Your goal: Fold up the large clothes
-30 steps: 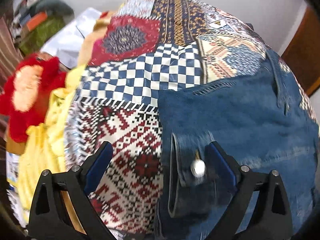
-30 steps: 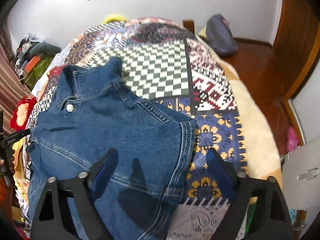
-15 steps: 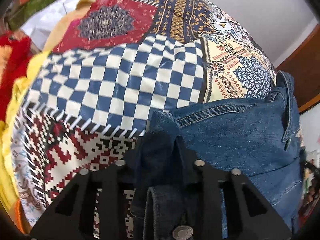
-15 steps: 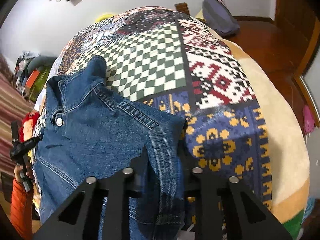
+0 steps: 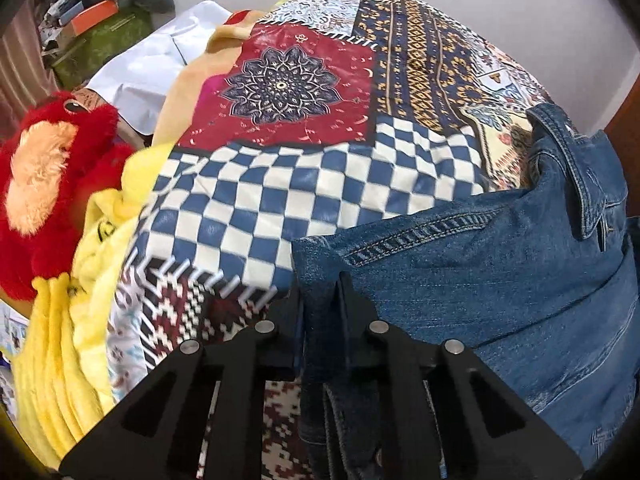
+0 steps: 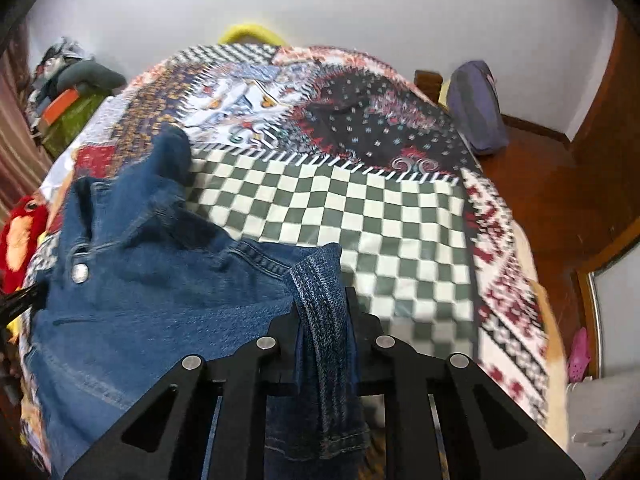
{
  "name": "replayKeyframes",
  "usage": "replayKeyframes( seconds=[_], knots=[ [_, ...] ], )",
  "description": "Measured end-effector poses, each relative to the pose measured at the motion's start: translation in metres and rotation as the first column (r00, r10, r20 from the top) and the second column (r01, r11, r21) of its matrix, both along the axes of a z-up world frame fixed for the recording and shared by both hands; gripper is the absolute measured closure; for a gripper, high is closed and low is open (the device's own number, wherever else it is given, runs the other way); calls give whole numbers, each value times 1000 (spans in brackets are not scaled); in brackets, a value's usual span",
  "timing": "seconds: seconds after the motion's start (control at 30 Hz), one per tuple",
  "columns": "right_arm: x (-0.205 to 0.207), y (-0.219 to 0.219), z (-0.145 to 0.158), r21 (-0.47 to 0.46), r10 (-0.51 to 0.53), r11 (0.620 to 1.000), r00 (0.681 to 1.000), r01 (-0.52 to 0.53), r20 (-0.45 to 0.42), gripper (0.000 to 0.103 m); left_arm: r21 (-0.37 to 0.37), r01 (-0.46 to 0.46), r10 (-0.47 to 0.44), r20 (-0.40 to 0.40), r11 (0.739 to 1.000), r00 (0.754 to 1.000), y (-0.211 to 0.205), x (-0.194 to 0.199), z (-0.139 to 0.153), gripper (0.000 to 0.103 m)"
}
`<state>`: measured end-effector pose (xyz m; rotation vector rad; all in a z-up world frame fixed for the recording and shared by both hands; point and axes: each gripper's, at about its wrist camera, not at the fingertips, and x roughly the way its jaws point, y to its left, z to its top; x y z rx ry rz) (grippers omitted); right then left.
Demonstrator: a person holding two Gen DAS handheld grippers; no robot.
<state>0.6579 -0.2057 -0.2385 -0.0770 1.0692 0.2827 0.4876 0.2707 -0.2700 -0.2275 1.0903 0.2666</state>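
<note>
Left tongs (image 5: 320,312): spread a second ago over the buttoned edge, and the jaws have just been closing. Now they pinch a fold of the denim jacket (image 5: 480,288).
Right tongs (image 6: 324,316): wide apart a second ago above the hem, now clamped on a stitched band of the jacket (image 6: 160,280), which stands up between the jaws.
Change: both corners were lying flat. Now each is bunched and lifted, and the cloth has drawn in toward the tongs.
Jacket: one, mid-blue denim, rumpled, collar raised at the far side, orange-tan seam stitching, one silver button (image 6: 80,273) showing in the right view.
Where: on the bed, over the patchwork quilt (image 5: 280,200), near edge held up by both tongs.
Beside it: one red plush toy (image 5: 44,184) and yellow cloth (image 5: 80,320) at the left edge of the bed.
Farther: one grey-purple bag (image 6: 476,108) on the wooden floor by the wall.
</note>
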Motion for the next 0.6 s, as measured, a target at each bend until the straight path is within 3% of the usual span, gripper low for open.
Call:
replayKeyframes(
  seconds=[0.13,0.27,0.37,0.43,0.5,0.53,0.6],
  knots=[
    [13,-5,-35,-21,-48,999,998,47,-40,84,43,21,-19,-40,999,999,-5,12,-8,86],
    [7,-15,-38,12,-26,1000,999,26,-38,82,123,58,-54,-39,991,998,-15,12,-13,83],
    [5,-16,-34,-22,-6,1000,998,4,-62,81,139,63,-59,-32,988,998,-17,8,-13,83],
    [-1,-14,-31,-77,-2,997,998,-2,-56,67,134,59,-55,-34,989,998,-16,6,-12,82],
    [-9,-13,-30,-218,-24,976,1000,22,-6,28,124,59,-55,-41,990,998,-17,4,-13,82],
    [-12,-15,-29,-252,-27,967,999,31,20,24,119,60,-55,-46,991,997,-17,2,-12,81],
    [-15,-22,-26,-227,-36,973,999,35,0,23,106,60,-54,-56,992,997,-18,-3,-9,80]
  ],
)
